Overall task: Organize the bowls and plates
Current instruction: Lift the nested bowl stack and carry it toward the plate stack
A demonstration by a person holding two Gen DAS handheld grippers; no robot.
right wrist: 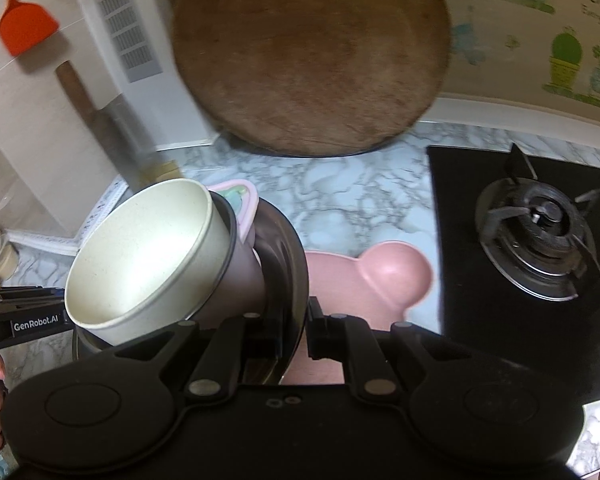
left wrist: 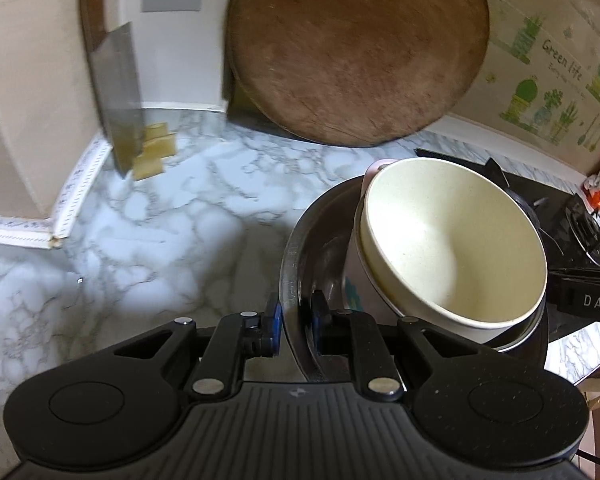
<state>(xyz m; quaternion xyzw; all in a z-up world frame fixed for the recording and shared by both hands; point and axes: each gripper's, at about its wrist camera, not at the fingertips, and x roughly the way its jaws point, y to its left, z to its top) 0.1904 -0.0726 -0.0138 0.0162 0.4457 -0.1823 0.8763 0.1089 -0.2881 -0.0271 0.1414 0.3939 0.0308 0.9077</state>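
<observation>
At the bottom centre of each view, the left claw (left wrist: 296, 320) and the right claw (right wrist: 296, 330) each clamp the rim of the steel bowl (left wrist: 296, 264), which is tilted and holds a pink cup (right wrist: 240, 276) with the cream bowl (left wrist: 452, 248) nested inside. Just behind, at centre, a pink bear-shaped plate (right wrist: 380, 280) lies on the marble surface (left wrist: 172, 216). Farther back, a round wooden board (right wrist: 308, 56) leans at the top.

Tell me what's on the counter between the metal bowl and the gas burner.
A pink bear-shaped plate lies between the metal bowl and the burner, seen in the right wrist view.
</observation>
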